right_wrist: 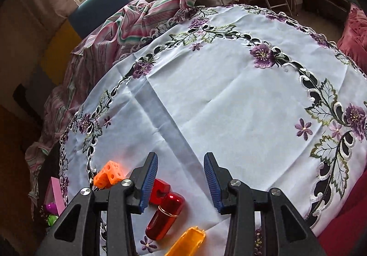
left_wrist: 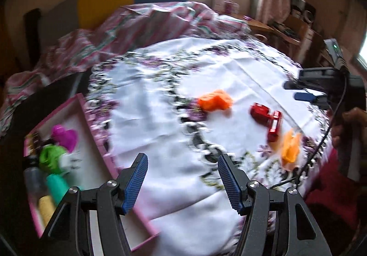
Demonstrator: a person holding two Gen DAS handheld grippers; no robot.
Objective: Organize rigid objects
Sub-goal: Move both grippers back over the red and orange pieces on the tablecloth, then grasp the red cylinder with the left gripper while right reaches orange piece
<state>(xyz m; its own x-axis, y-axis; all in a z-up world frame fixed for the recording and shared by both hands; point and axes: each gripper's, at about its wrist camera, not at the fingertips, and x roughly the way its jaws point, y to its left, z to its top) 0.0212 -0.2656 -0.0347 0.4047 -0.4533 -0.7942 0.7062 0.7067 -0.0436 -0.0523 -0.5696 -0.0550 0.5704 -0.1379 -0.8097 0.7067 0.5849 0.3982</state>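
Observation:
Four loose items lie on the white flowered tablecloth (right_wrist: pixel 229 100): an orange holed block (left_wrist: pixel 214 100) (right_wrist: pixel 110 174), a red block (left_wrist: pixel 259 112) (right_wrist: pixel 160 188), a shiny red cylinder (left_wrist: pixel 275 126) (right_wrist: pixel 165 217) and an orange-yellow case (left_wrist: pixel 290 148) (right_wrist: pixel 188 244). My left gripper (left_wrist: pixel 182 159) hangs open over bare cloth, left of these items, with nothing between its fingers. My right gripper (right_wrist: pixel 181 159) (left_wrist: pixel 302 90) is open too. The red cylinder lies on the cloth under its left finger, and no pad presses on it.
A pink-rimmed box (left_wrist: pixel 96 141) (right_wrist: pixel 54 189) sits at the table's left edge and holds magenta (left_wrist: pixel 65 136), green (left_wrist: pixel 50 157), teal and yellow pieces. A striped blanket (left_wrist: pixel 137 24) lies behind the table. A hand (left_wrist: pixel 351 123) holds the right gripper, with a black cable hanging below it.

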